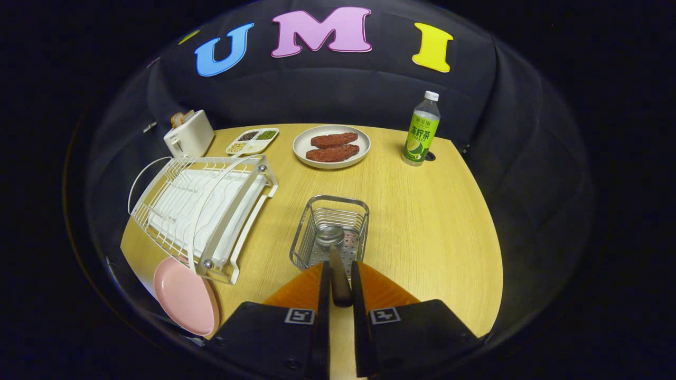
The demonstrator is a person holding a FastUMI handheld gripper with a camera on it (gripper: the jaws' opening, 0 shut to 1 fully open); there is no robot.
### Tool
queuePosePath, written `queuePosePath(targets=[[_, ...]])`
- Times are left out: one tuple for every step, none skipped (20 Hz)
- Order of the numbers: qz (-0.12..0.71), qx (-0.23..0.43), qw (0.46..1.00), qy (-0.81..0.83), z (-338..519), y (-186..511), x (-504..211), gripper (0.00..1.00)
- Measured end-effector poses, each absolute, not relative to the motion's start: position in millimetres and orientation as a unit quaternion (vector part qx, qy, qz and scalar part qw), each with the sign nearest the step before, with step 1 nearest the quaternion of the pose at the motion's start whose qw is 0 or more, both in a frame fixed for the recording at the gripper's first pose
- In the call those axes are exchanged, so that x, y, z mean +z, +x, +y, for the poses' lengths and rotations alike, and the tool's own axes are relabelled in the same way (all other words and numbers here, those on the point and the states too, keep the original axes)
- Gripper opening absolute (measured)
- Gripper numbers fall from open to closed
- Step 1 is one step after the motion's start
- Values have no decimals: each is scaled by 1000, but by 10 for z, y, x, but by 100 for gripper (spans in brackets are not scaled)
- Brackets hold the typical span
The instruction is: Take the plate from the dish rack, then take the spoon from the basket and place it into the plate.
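Gripper view, taken above a light wooden table (422, 221). The wire basket (330, 232) served as the reference landmark for all positions given here.

The gripper (339, 274) sat on the near side of the basket, its two fingers drawn close together and clamped on the dark handle of the spoon (338, 264). The handle ran between the fingers, and the rounded metal bowl of the spoon lay inside the basket, over its perforated floor. Whether the bowl touched that floor could not be told.

The pink plate (185, 295) lay to the left of the basket and nearer the camera, on the table at its near-left edge, just beside the near corner of the dish rack. It was outside the rack.

The white wire dish rack (200, 206) stood immediately left of the basket, with a white drip tray beneath its wires.

Beyond the basket, toward the back of the table, a white plate (331, 146) held two reddish-brown pieces of food. Left of that plate lay a divided white tray (252, 141) with small heaps of grains or beans, and farther left, beyond the rack, stood a white toaster (188, 134) with bread in its slots.

Beyond the basket and to its right stood an upright green drink bottle (421, 129) with a white cap.
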State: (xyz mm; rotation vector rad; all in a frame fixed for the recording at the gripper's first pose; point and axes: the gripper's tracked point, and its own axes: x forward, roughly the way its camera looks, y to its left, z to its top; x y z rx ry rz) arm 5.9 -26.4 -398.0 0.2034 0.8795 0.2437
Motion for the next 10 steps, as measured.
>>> queuePosePath(targets=[[422,119,893,102,-251,61,-3979,22],[419,121,894,103,-257,72,-3968,18],[418,123,894,105,-251,74,-3963,18],[415,123,895,110,-248,87,-3937,16],[411,119,896,117,-259,101,-3903,16],[408,116,897,121,-269,117,-3874,14],[409,113,897,121,-284,126,-3884,14],[410,111,897,120,-296,137,-3866,12],[410,111,897,121,-306,166,-3835,12],[410,108,897,124,-316,216,-3784,12]])
